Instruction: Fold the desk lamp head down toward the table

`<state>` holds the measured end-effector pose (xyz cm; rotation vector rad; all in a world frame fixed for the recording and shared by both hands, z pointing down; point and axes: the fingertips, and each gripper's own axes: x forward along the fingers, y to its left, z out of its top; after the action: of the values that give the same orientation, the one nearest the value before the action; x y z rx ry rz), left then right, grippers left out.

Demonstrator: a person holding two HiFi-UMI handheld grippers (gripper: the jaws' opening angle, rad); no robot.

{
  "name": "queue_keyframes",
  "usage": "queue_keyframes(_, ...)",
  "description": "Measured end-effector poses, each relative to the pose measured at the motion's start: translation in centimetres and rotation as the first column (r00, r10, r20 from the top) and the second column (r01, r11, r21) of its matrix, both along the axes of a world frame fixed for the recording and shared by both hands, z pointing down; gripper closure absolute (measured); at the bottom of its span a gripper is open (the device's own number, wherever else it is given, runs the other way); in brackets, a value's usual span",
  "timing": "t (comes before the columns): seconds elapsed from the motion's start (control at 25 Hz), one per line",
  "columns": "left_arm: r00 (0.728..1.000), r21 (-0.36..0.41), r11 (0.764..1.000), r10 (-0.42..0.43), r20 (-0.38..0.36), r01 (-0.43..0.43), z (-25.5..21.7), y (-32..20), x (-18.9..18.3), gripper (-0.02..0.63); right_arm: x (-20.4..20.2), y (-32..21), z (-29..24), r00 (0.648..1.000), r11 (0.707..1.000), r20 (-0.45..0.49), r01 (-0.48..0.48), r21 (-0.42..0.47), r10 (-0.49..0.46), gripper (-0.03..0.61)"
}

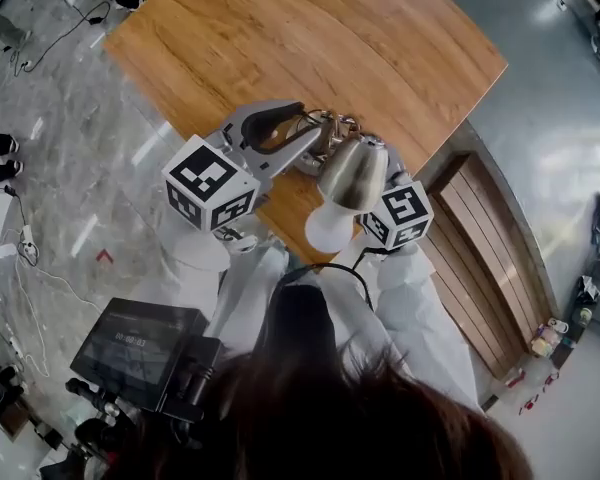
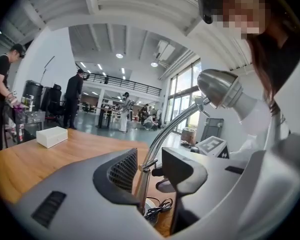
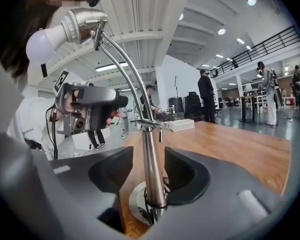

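A brushed-metal desk lamp stands near the front edge of the wooden table (image 1: 330, 38). Its head (image 1: 355, 173) with a white bulb (image 1: 330, 226) is raised on a curved stem (image 3: 152, 169); the round base (image 3: 134, 200) has a cable coiled round it. My left gripper (image 2: 150, 176) is open, its jaws either side of the stem (image 2: 144, 181), which lies close to the left jaw. From the opposite side my right gripper (image 3: 149, 171) is also open around the lower stem, pads not pressing. The lamp head (image 2: 217, 86) arches above toward the person.
A white box (image 2: 51, 136) lies further back on the table. The table's edge runs just under the lamp in the head view, with a slatted wooden panel (image 1: 490, 258) beside it. A monitor rig (image 1: 140, 343) sits low on the left. People stand in the hall behind.
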<state>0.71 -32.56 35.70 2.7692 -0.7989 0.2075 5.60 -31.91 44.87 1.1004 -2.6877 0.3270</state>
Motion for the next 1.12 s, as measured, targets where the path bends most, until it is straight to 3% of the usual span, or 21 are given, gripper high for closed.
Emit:
queue_keyframes(0.12, 0.996, 0.034, 0.996, 0.088, 0.003, -0.088, 0.2, -0.5, 1.2, 0.469, -0.4, -1.3, 2.0, 1.000, 1.000, -0.017, 0.012, -0.013, -0.012, 0.405)
queue_keyframes(0.44, 0.979, 0.142, 0.969, 0.191, 0.072, -0.200, -1.9, 0.5, 3.8, 0.469, -0.4, -1.9, 2.4, 1.000, 0.999, 0.021, -0.016, -0.033, 0.017, 0.407)
queue_keyframes(0.68, 0.967, 0.216, 0.943, 0.252, 0.041, -0.255, -3.2, 1.6, 4.6, 0.493, -0.9, -1.7, 2.5, 0.999, 0.999, 0.032, 0.016, -0.036, -0.015, 0.453)
queue_keyframes(1.12, 0.948, 0.321, 0.897, 0.252, 0.196, -0.305, -3.1, 1.9, 4.6, 0.549, -1.1, -1.8, 2.8, 0.997, 0.996, 0.069, 0.027, -0.081, -0.022, 0.449)
